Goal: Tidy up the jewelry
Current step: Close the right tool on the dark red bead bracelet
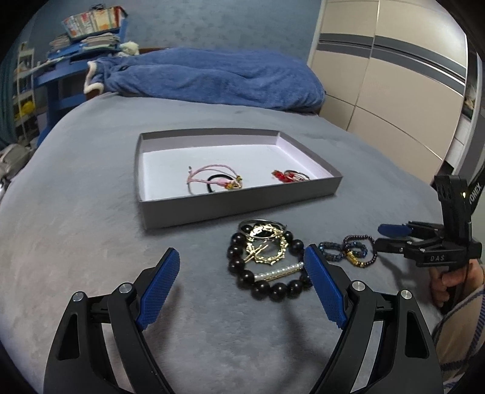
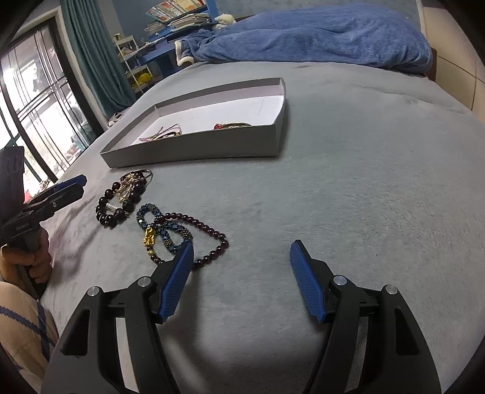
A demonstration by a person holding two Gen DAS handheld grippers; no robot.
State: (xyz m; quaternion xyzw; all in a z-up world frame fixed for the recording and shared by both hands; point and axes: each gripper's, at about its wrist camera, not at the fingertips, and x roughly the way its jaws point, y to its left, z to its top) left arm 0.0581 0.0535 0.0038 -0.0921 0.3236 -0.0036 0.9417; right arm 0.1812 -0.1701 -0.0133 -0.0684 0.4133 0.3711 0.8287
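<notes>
Left wrist view: both tools agape, left tool (image 1: 241,262) and right tool (image 2: 242,253), bracelet pile (image 1: 268,260) before grey tray (image 1: 239,209)

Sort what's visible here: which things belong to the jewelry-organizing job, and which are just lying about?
Job: shallow grey cardboard box; pink cord bracelet inside it; large black bead bracelet; gold chain pieces; dark red bead bracelet; blue beaded bracelet.

Lying about: rumpled blue blanket; stacked books.

Left hand-held gripper (image 1: 241,266) gapes beside black bead bracelet (image 1: 266,266).
</notes>
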